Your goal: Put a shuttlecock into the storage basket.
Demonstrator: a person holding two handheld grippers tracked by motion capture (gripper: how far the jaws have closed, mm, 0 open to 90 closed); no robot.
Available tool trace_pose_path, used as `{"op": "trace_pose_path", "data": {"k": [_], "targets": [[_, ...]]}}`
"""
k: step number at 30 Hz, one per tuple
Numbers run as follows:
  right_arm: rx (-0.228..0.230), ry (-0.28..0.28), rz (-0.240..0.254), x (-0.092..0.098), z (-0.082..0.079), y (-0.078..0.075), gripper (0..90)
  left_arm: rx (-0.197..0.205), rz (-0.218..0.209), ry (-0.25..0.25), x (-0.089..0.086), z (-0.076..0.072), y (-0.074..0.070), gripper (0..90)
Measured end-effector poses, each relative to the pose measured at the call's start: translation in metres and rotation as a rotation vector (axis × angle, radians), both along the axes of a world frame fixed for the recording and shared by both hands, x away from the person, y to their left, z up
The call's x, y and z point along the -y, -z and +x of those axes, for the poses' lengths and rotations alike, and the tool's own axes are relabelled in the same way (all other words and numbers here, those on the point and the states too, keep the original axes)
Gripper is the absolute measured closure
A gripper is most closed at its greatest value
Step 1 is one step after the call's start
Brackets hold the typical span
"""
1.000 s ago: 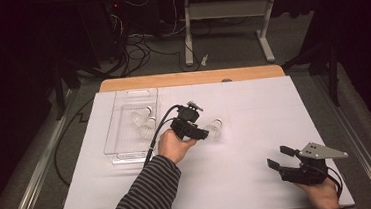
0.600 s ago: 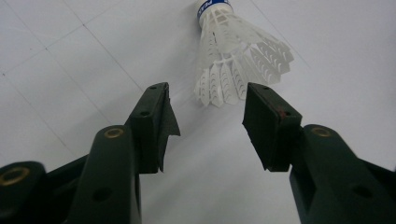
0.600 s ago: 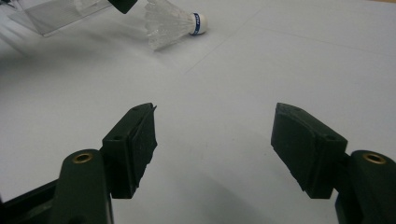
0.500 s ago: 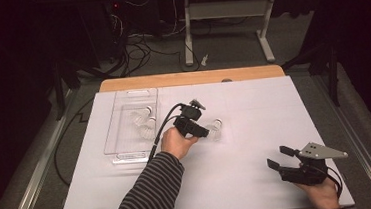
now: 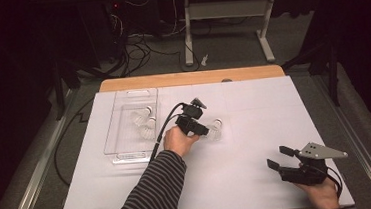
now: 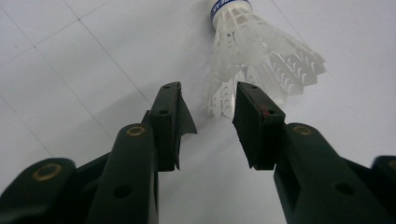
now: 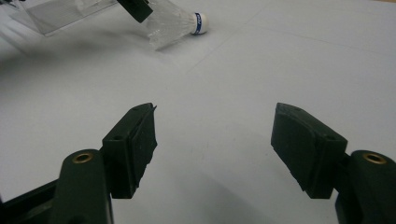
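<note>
A white feather shuttlecock (image 5: 215, 130) with a blue-banded cork lies on its side on the white table sheet (image 5: 254, 114). My left gripper (image 5: 201, 129) reaches it from the left. In the left gripper view the lower edge of the shuttlecock (image 6: 261, 56) skirt sits between the tips of my left gripper (image 6: 208, 100). Its jaws have just been closing, and a gap still shows on the left side. My right gripper (image 5: 279, 157) rests near the front right corner, its jaws wide apart and empty. The right gripper (image 7: 215, 121) view also shows the shuttlecock (image 7: 180, 25) far off.
A clear plastic tray (image 5: 127, 151) stands left of the left hand with two more shuttlecocks (image 5: 143, 118) inside. A wooden table edge (image 5: 191, 78) runs along the back. Cables and a desk frame lie on the dark floor beyond.
My left gripper has shifted slightly right and down onto the shuttlecock's skirt, and its jaws have narrowed. The right gripper has kept still.
</note>
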State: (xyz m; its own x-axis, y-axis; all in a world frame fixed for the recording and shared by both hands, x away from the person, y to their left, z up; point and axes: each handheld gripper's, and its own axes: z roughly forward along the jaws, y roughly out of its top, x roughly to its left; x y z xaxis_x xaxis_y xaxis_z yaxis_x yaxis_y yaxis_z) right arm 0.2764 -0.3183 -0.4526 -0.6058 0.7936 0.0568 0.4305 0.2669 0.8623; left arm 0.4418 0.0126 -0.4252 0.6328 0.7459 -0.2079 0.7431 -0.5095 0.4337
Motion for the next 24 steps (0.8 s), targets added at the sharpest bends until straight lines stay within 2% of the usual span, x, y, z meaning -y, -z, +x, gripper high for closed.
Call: {"op": "trace_pose_path", "data": {"k": [24], "targets": [[-0.002, -0.004, -0.003, -0.0002, 0.0001, 0.0002, 31.4, -0.034, -0.038, 0.005, 0.0001, 0.0048, 0.0064, 82.3]]}}
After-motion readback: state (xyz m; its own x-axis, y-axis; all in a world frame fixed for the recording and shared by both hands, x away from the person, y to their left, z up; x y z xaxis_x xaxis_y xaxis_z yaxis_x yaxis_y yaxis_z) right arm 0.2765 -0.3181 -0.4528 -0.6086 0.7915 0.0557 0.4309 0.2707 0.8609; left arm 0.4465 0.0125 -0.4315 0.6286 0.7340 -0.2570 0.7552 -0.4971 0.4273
